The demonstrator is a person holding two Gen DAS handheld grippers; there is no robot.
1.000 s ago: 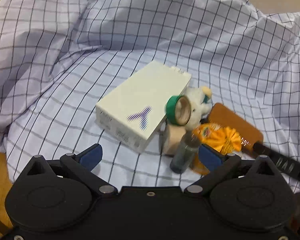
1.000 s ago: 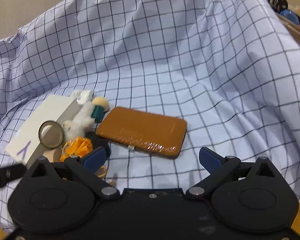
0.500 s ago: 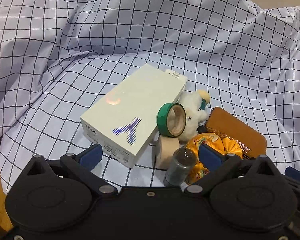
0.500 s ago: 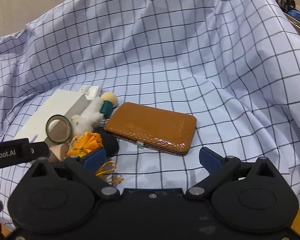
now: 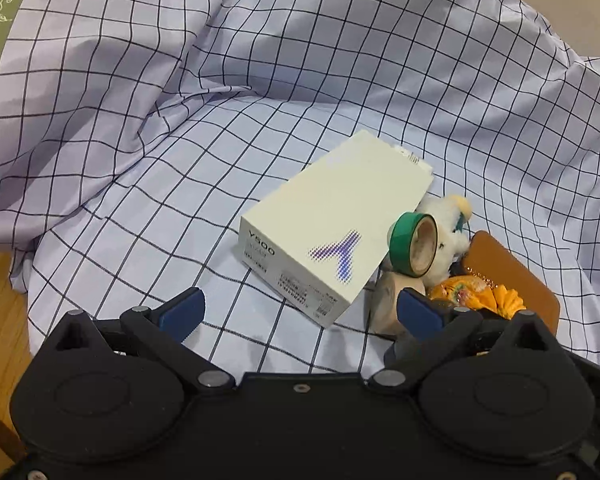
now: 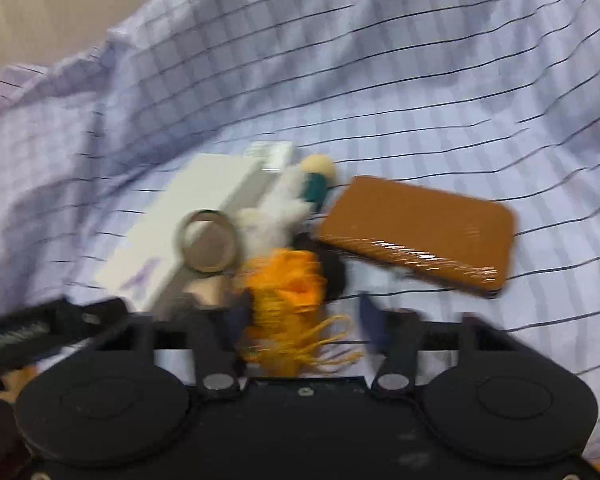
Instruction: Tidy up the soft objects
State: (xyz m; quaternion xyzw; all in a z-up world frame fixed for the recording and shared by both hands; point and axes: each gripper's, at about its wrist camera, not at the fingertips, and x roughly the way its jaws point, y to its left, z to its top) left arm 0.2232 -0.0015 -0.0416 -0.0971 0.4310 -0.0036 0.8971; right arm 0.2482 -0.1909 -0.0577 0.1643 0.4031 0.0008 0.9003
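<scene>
- Right hand-held gripper (image 6: 300,316): its jaws have just been closing and now stand narrow, with the orange fabric pouch (image 6: 288,280) and its yellow cords between the blue fingers; blur hides whether the pads press on it.
- Left hand-held gripper (image 5: 300,312): jaws wide, nothing between them; the pouch shows just past its right finger.
- Just beyond the pouch: a white plush toy (image 6: 276,212), a green tape roll (image 5: 414,246) and a white phone box (image 5: 336,220).
- To the right: a brown leather wallet (image 6: 420,228).
- Everything lies on checked cloth (image 5: 260,80).
</scene>
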